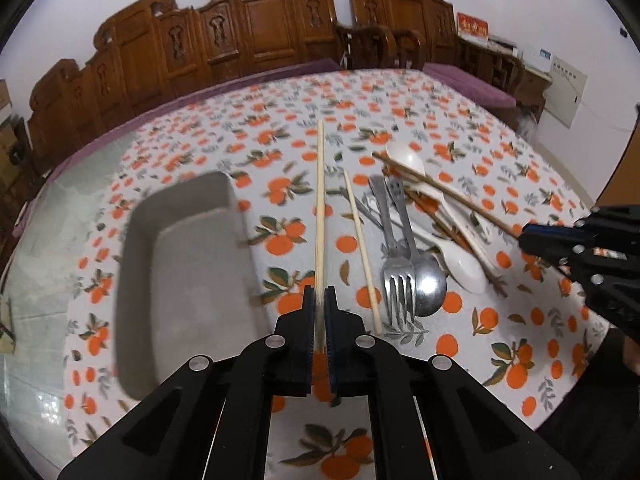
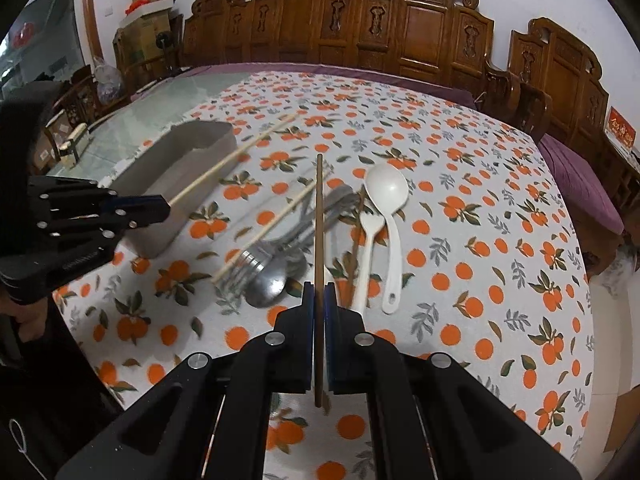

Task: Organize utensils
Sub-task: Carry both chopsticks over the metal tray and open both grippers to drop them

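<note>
My left gripper (image 1: 319, 294) is shut on a pale bamboo chopstick (image 1: 320, 200) that points away over the table, just right of the grey tray (image 1: 180, 272). A second pale chopstick (image 1: 360, 252) lies on the cloth beside metal forks (image 1: 396, 280) and a metal spoon (image 1: 430, 284). My right gripper (image 2: 319, 290) is shut on a dark brown chopstick (image 2: 319, 220), held above the utensil pile. White plastic spoon (image 2: 386, 190) and white fork (image 2: 368, 232) lie to its right. In the right wrist view the left gripper (image 2: 166, 206) holds its pale chopstick (image 2: 232, 160) in front of the tray (image 2: 160, 160).
An orange-print cloth (image 1: 460, 340) covers the table. More brown chopsticks (image 1: 440, 220) and a white spoon (image 1: 466, 268) lie in the pile. Carved wooden chairs (image 2: 420, 28) line the far edge. A person's dark sleeve (image 2: 24, 360) is at the left.
</note>
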Demonstrator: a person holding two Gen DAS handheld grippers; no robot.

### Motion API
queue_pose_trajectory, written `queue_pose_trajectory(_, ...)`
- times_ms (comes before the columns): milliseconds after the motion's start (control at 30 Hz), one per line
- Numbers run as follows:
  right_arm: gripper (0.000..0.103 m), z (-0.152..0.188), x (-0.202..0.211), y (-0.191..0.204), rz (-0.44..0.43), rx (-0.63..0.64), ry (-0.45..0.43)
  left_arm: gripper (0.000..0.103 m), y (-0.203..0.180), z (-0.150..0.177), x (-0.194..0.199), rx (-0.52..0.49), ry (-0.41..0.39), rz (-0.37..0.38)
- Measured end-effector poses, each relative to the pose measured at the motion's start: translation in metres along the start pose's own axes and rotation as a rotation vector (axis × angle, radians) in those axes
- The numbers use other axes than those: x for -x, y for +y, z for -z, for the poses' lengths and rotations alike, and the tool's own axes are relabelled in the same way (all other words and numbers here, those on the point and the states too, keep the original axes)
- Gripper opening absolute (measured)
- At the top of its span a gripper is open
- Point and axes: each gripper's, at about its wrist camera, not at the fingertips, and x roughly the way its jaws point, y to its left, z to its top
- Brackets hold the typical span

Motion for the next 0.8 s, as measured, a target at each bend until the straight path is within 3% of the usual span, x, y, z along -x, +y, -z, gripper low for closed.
queue_pose_trajectory(367, 0.006, -0.026, 0.003, 0.044, -0.024, 0.036, -0.02, 0.004, 0.052, 0.006, 0.034, 0.044, -0.027, -0.016)
queue_pose_trajectory(800, 0.006, -0.047, -0.01, 0.089, -0.058, 0.083, -0.009, 0.004, 0.115, 0.03, 0.0, 0.151, 0.097, -0.006)
